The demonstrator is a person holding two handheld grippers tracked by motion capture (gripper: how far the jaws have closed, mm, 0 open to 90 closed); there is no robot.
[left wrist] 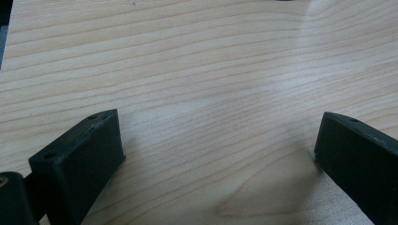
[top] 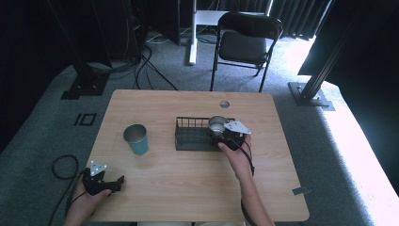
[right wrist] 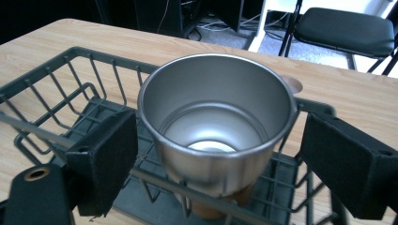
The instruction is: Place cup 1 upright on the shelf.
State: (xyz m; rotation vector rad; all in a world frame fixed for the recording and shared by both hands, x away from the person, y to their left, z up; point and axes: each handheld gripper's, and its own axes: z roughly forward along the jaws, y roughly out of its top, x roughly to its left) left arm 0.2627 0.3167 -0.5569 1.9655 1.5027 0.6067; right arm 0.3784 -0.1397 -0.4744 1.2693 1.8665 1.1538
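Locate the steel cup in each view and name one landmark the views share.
High view: the steel cup stands at the wire basket's right end, beside the right gripper.
Left gripper view: bare tabletop between open jaws.
Right gripper view: the cup is centred, between the open jaws.
Shared landmark: the wire basket.

bench [top: 188, 188]: pale wood, rectangular, rounded corners, 1 round hole [top: 224, 104] near the far edge
basket [top: 188, 141]: dark wire, standing on the bench right of centre; the right gripper view shows its bars and floor [right wrist: 70, 93]
teal cup [top: 137, 139]: upright on the bench, left of the basket, apart from it, mouth up
left gripper [top: 106, 181]: at the near left corner, on or just over the wood; which, I cannot tell
floor [top: 42, 132]: grey carpet under the bench
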